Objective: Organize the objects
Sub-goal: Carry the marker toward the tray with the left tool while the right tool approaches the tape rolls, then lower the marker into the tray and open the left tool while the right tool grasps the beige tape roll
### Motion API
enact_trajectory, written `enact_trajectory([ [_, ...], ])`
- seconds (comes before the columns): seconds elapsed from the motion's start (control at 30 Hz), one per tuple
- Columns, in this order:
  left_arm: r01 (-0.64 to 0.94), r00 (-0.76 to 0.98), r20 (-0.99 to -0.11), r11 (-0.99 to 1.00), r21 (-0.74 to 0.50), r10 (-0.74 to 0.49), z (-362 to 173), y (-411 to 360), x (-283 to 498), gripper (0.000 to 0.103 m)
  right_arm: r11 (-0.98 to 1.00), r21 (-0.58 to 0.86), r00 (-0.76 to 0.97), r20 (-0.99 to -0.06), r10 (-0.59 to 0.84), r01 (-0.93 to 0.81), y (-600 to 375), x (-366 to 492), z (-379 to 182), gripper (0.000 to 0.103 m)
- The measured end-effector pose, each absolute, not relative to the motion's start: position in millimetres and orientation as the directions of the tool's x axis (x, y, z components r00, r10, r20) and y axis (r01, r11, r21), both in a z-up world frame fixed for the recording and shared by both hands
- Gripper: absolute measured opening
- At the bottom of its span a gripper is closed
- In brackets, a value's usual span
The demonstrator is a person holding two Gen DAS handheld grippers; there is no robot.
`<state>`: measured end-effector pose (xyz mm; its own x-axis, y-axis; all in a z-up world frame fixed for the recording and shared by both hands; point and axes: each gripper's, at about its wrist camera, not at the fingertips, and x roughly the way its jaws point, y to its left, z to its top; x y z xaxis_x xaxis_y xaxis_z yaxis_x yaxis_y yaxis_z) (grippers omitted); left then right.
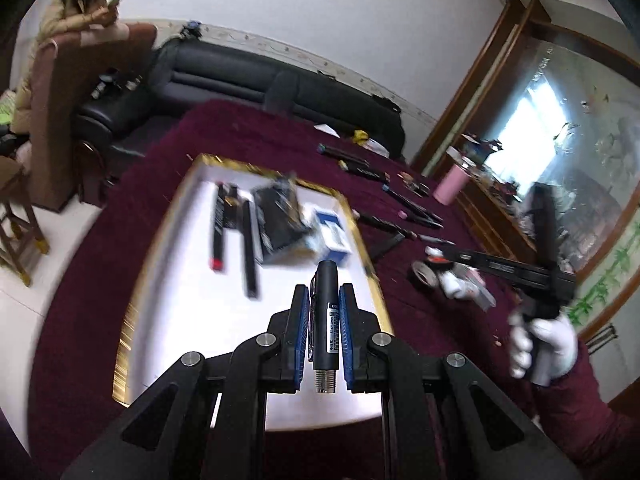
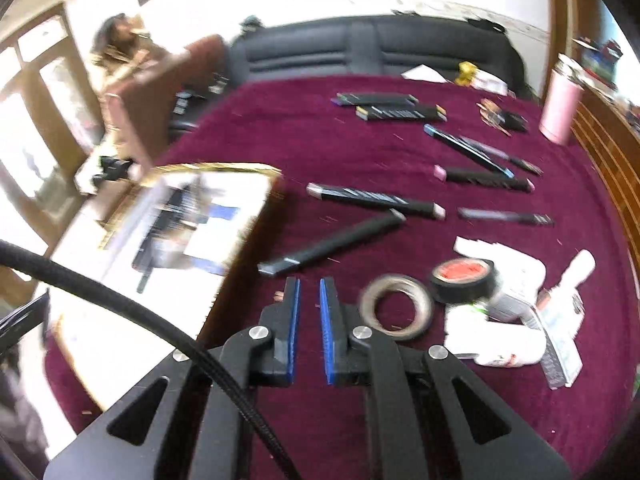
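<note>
In the lower centre of the frame, the left gripper [image 1: 325, 312] points forward over the gold-rimmed tray [image 1: 362, 240], its blue pads clamped on a black pen [image 1: 326, 316] held lengthwise. The right gripper [image 2: 309, 312] hovers low over the maroon tabletop [image 2: 320, 144], narrowly parted and holding nothing, a tape roll [image 2: 396, 306] just right of it.

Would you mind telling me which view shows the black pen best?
The left wrist view: the pen sits sharp and close between the left gripper fingers, above the tray. The right wrist view does not show it, only the empty right gripper.
</note>
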<state>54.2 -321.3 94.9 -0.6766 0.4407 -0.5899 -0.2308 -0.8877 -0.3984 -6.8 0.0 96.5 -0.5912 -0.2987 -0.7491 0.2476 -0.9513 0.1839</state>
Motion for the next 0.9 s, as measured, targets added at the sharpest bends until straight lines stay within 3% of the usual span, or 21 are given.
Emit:
enact_trajectory([
  [0.27,-0.154,-0.64,-0.663,-0.911,-0.383,0.388,91.0,-348.6,-16.9,0.012,-0.852,0.299,-0.472,-0.73,-0.495,0.431,-79.5,-14.1,111.1,0.008],
  [0.67,-0.045,-0.534,-0.777,-0.929,-0.367,0.333,39.0,-357.0,-125.6,0.011,-0.83,0.286,-0.329,-0.818,-0.472,0.479,-169.4,-36.3,44.0,0.009],
  [0.9,-0.05,-0.524,-0.779,-0.926,-0.374,0.344,25.1,-359.5,-125.5,0.011,-0.869,0.27,-0.393,-0.809,-0.438,0.414,-106.8,-40.2,65.4,0.013],
])
